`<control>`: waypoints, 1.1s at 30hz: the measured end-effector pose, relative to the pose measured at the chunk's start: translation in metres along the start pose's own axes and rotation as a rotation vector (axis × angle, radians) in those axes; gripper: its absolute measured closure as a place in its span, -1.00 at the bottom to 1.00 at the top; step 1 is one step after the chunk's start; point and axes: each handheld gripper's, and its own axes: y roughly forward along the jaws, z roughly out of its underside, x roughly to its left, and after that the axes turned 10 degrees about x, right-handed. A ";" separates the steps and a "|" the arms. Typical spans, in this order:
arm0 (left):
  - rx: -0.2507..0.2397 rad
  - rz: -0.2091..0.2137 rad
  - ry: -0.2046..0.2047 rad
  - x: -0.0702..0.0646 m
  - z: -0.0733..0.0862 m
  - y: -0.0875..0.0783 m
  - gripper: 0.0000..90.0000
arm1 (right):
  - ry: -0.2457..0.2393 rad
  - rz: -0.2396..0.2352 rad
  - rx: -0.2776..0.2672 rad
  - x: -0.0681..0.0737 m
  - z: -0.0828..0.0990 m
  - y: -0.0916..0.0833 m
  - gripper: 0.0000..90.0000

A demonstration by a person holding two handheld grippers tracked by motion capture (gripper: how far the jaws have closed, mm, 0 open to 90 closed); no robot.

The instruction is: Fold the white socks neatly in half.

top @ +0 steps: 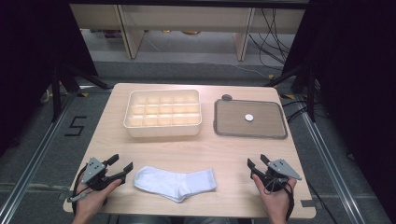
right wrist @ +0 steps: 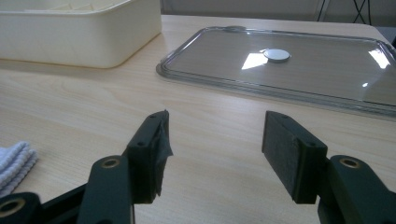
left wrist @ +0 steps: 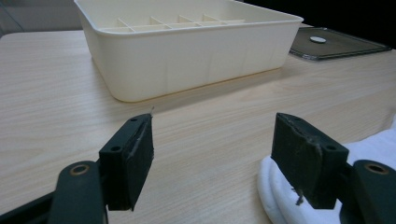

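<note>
A folded white sock (top: 176, 182) lies on the wooden table near its front edge, between the two grippers. My left gripper (top: 121, 163) rests open on the table just left of the sock's heel end. In the left gripper view its jaws (left wrist: 212, 140) stand wide apart, and the right-hand one sits against the sock (left wrist: 275, 196). My right gripper (top: 257, 160) rests open at the front right, a hand's width from the sock's cuff. Nothing lies between its jaws (right wrist: 215, 135), and the ribbed cuff (right wrist: 14, 163) shows at the far left.
A cream box with several small compartments (top: 162, 129) stands at the back middle of the table (top: 219, 149). To its right lies a clear flat lid (top: 233, 116) with a white disc (top: 249, 117) on it. A small dark round object (top: 227, 97) sits behind the lid.
</note>
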 end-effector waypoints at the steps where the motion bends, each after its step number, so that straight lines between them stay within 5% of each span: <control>1: 0.007 0.004 -0.002 0.000 0.000 0.000 -0.36 | -0.019 0.011 0.002 -0.001 0.000 0.000 -0.04; 9: 0.059 0.058 -0.044 -0.009 -0.006 0.003 -0.30 | 0.023 -0.017 0.043 0.005 -0.003 -0.001 -0.01; 10: 0.063 0.077 -0.046 -0.011 -0.006 0.004 -0.30 | 0.009 -0.050 0.053 0.006 -0.004 0.001 0.02; 12: 0.103 0.077 -0.056 -0.015 -0.008 0.003 -0.26 | -0.031 -0.030 0.087 0.008 -0.007 -0.001 0.07; 14: 0.149 0.110 -0.108 -0.017 -0.008 0.003 -0.22 | -0.013 -0.059 0.159 0.015 -0.014 -0.003 0.26; 16: 0.176 0.123 -0.136 -0.018 -0.007 0.002 -0.20 | -0.016 -0.065 0.158 0.016 -0.015 -0.002 0.30; 19: 0.275 0.130 -0.136 -0.018 -0.008 0.002 -0.16 | -0.041 -0.088 0.303 0.028 -0.030 -0.002 0.40; 22: 0.317 0.132 -0.126 -0.018 -0.011 0.001 -0.15 | -0.063 -0.124 0.365 0.035 -0.037 0.000 0.43; 24: 0.355 0.132 -0.102 -0.019 -0.017 -0.002 -0.15 | -0.071 -0.168 0.489 0.048 -0.051 0.000 0.50; 25: 0.355 0.132 -0.102 -0.019 -0.017 -0.002 -0.16 | -0.071 -0.168 0.489 0.048 -0.051 0.000 0.50; 26: 0.362 0.130 -0.103 -0.019 -0.018 -0.003 -0.16 | -0.069 -0.208 0.568 0.058 -0.060 0.001 0.63; 28: 0.389 0.129 -0.111 -0.017 -0.018 -0.002 -0.16 | -0.107 -0.236 0.564 0.059 -0.065 0.004 0.67; 33: 0.447 0.165 -0.132 -0.014 -0.018 0.000 0.00 | -0.107 -0.280 0.649 0.079 -0.077 0.014 0.80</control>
